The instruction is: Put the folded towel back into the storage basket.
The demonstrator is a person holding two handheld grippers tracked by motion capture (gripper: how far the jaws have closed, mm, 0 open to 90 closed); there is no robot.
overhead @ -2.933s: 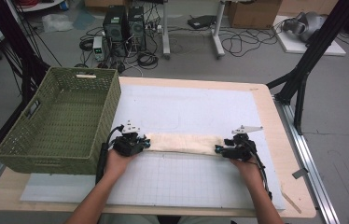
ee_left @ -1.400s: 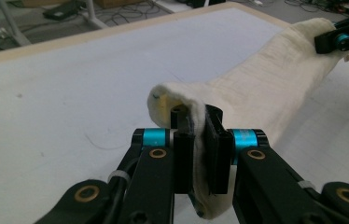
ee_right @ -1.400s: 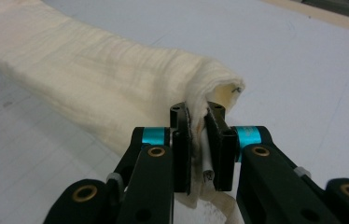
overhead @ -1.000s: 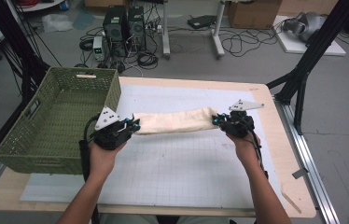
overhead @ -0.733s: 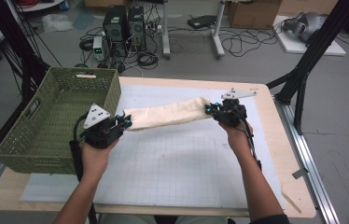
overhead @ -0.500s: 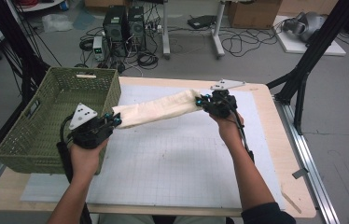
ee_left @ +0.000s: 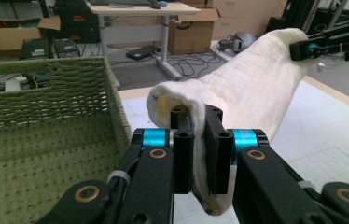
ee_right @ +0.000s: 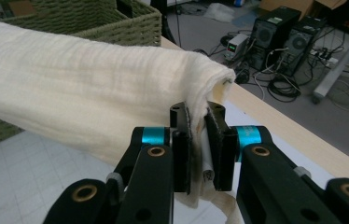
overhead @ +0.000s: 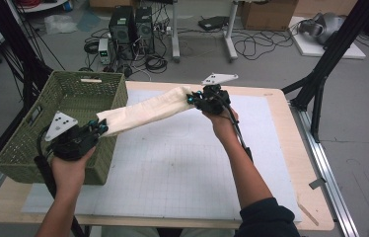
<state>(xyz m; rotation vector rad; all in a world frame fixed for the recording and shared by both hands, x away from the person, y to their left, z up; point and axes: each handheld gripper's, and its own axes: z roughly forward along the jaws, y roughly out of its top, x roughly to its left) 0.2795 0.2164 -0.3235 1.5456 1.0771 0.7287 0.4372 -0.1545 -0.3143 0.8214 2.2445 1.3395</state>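
- Clamped in my left gripper (overhead: 98, 127) is one end of the folded cream cloth (overhead: 145, 111), just over the near right corner of the green basket (overhead: 34, 148).
- My right gripper (overhead: 191, 98) pinches the other end, higher, above the far part of the surface (overhead: 182, 187).
- Between them the cloth hangs in the air, sloping down toward the left.

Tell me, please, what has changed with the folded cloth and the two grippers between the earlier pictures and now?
The cream cloth lay flat on the white mat with a gripper at each end. It has since been lifted clear and carried left toward the green basket. The left gripper is now at the basket's near corner, and the right gripper is higher, over the mat's far edge. Both stay clamped on the cloth's ends; the basket has not moved.
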